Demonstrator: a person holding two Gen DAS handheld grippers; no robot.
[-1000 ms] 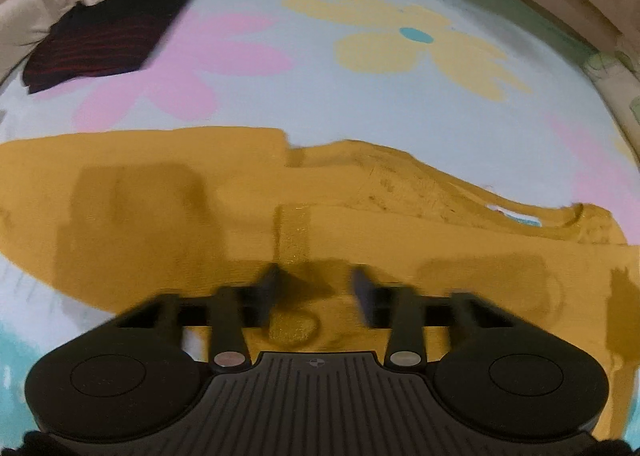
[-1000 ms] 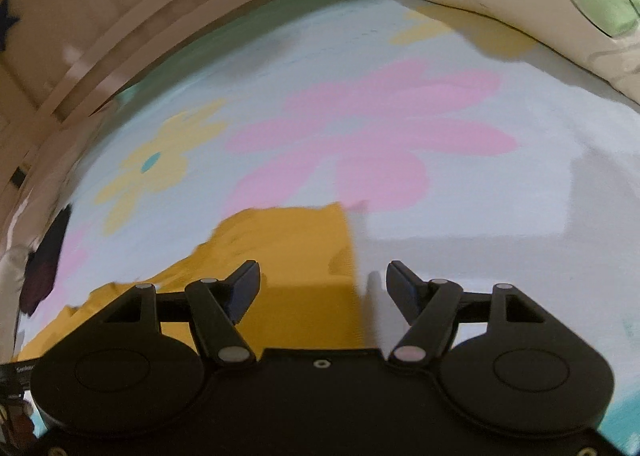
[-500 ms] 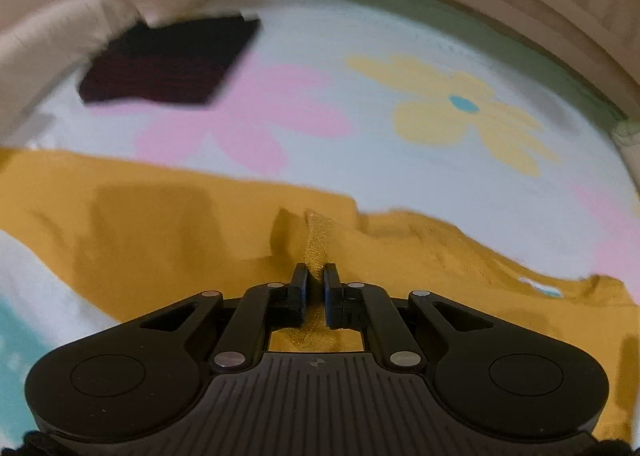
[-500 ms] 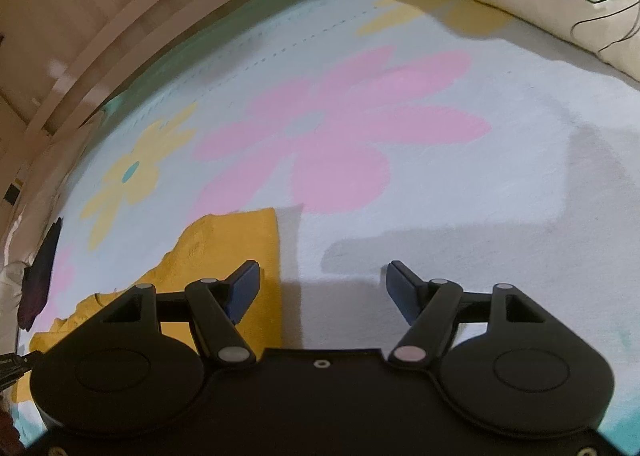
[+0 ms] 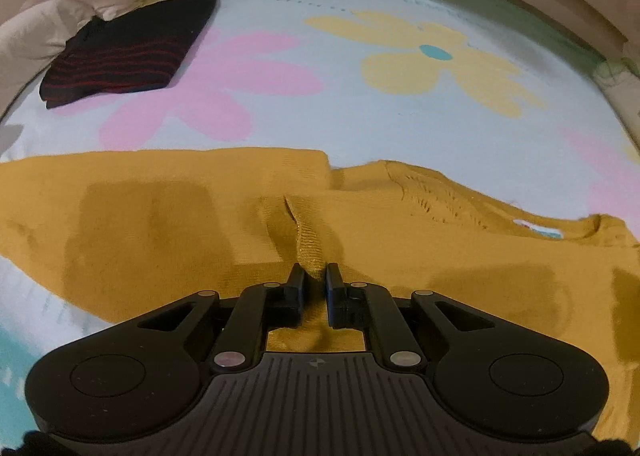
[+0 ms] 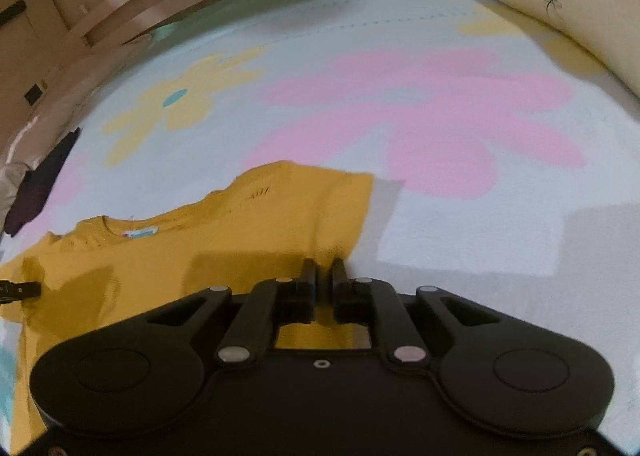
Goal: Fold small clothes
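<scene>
Lying flat on the flowered sheet (image 5: pixel 400 128), the yellow top (image 5: pixel 160 224) stretches side to side across both views, its long axis running from one sleeve to the other, with the neckline (image 6: pixel 120 226) on the far side from the person. At the left, a folded dark garment (image 5: pixel 128 52) sits well apart near the pillows. The left gripper (image 5: pixel 315 276) is clenched on a raised ridge of the top's fabric, which stands up between its jaws, on the left-sleeve half. Further right, the right gripper (image 6: pixel 324 272) sits at the right sleeve's end, near its outer edge, jaws drawn together with yellow cloth apparently pinched between them, though that pinch is partly hidden. So each hand has its own end of the long axis, and the next move likely turns on carrying both ends together across the body toward the neckline side or inward. Compared with a second ago, the left jaws stood wide over flat cloth and now grip a pleat; the right jaws have just been closing, from spread beside the sleeve's edge to shut over it.
</scene>
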